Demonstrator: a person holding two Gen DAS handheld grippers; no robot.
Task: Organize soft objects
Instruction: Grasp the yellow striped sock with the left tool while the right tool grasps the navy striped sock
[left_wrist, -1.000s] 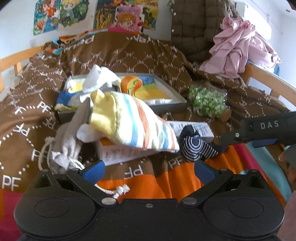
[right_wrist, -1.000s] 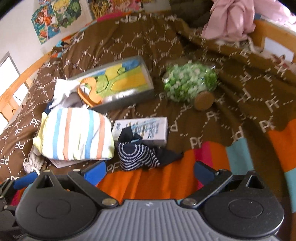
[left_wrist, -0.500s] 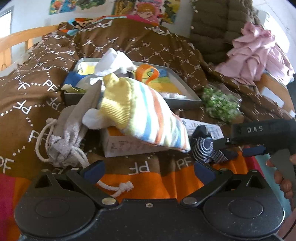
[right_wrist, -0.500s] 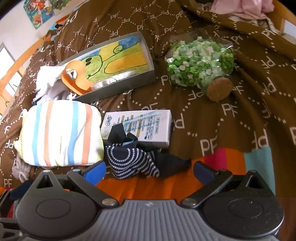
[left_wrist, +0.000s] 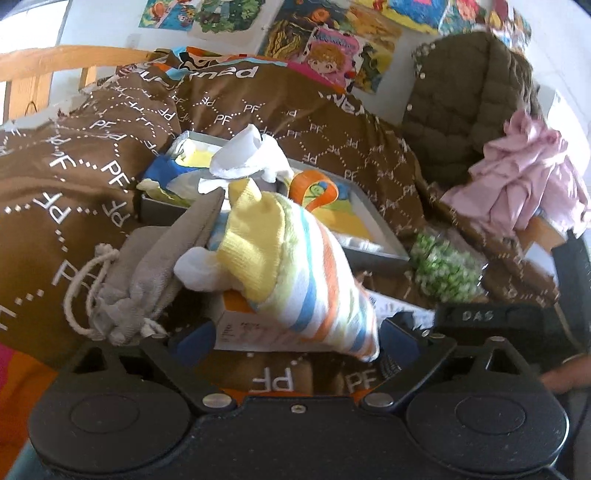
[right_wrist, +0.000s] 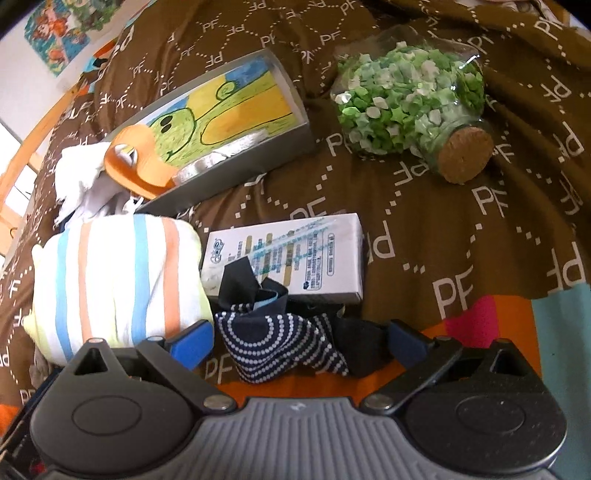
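Note:
A striped pastel towel bundle (left_wrist: 306, 280) lies on a white box (left_wrist: 243, 328) on the bed; it also shows in the right wrist view (right_wrist: 114, 280). My left gripper (left_wrist: 295, 339) is open, its jaws either side of the towel's near end. A navy dotted sock (right_wrist: 280, 347) lies on the orange part of the blanket beside a white carton (right_wrist: 291, 258). My right gripper (right_wrist: 299, 339) is open with the sock between its jaws. A grey drawstring bag (left_wrist: 147, 280) lies left of the towel. A white cloth (left_wrist: 251, 158) drapes over the grey tray's edge.
A grey tray (right_wrist: 295, 107) holding a drawing and an orange loop (right_wrist: 136, 166) sits behind. A corked glass jar of green paper stars (right_wrist: 413, 107) lies on its side at the right. A pink garment (left_wrist: 528, 177) and a dark jacket (left_wrist: 465, 107) hang at the back.
Both grippers have moved forward and down. The left now straddles the towel's near end. The right now has the sock between its open jaws.

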